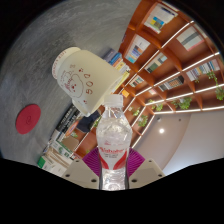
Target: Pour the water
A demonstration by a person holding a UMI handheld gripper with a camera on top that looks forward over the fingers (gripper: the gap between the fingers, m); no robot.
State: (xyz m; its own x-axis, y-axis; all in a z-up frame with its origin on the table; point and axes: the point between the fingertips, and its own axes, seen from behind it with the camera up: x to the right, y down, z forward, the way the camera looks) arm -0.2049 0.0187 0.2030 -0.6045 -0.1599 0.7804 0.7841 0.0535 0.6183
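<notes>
A: Status? Where's the bottle [114,140]?

B: Between the fingers of the gripper [113,165]. Both pink pads [93,160] press its sides near the red label, fingers closed to bottle width. It's clamped, resting on nothing else.

A: Orientation?

B: Long axis runs straight ahead from the fingers. Cap end [114,101] leads, base back toward the gripper. View looks upward at the ceiling [40,40] and shelves [165,60], so I'd judge the bottle roughly upright, not yet tipped.

A: Cap on?

B: Looks like a white cap is on, can't be sure. If it is, nothing pours.

A: Target?

B: Paper cup [78,78], just beyond the cap and off to the side. Its side and printing face us; can't see the mouth. Can't tell what holds it.

A: Risks?

B: Three. Cup is off the bottle's axis, so the stream could miss. Smooth bottle could slip or rotate in the pads once tilted. And squeezing a thin bottle could make water surge out.
</notes>
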